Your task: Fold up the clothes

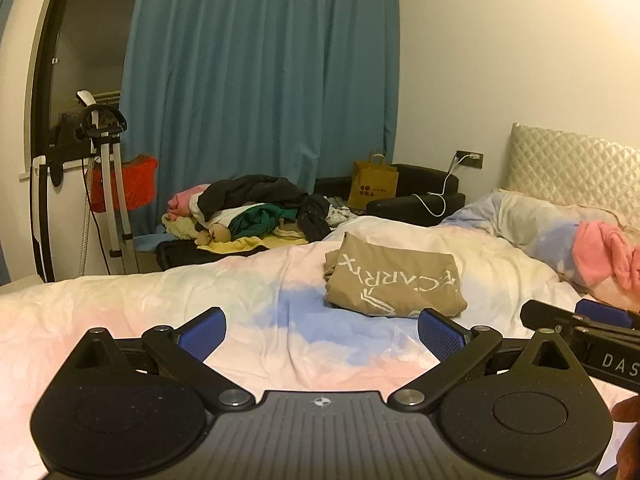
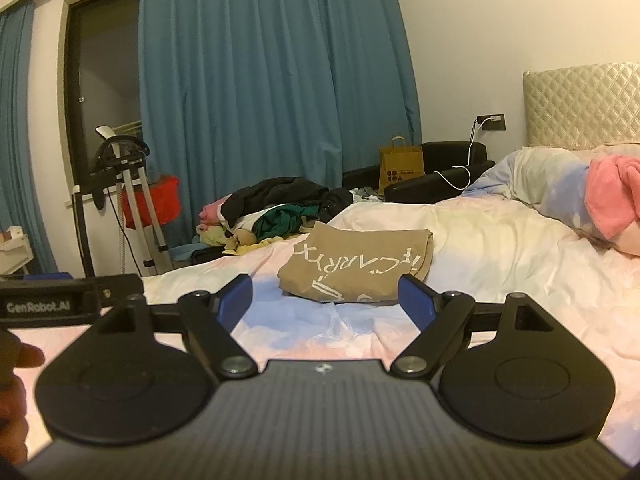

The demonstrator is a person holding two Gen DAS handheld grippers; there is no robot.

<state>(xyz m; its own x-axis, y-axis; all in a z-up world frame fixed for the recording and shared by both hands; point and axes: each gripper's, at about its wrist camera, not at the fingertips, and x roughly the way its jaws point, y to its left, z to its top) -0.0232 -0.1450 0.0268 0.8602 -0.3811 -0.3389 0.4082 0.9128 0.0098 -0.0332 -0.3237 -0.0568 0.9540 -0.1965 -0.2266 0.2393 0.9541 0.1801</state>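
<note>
A tan garment with white lettering [image 1: 394, 284] lies folded into a flat rectangle on the bed; it also shows in the right wrist view [image 2: 360, 266]. My left gripper [image 1: 322, 330] is open and empty, held over the duvet short of the garment. My right gripper [image 2: 326, 300] is open and empty, its blue pads just short of the garment's near edge. The right gripper's body shows at the right edge of the left wrist view [image 1: 580, 324]. The left gripper's body shows at the left of the right wrist view [image 2: 68, 296].
The bed has a pastel duvet [image 1: 180, 308] and a quilted headboard [image 1: 576, 168]. A pink cloth [image 1: 604, 256] lies on the pillows. A pile of unfolded clothes [image 1: 256, 210] sits beyond the bed's far edge, by a paper bag [image 1: 374, 184], black chair and blue curtain.
</note>
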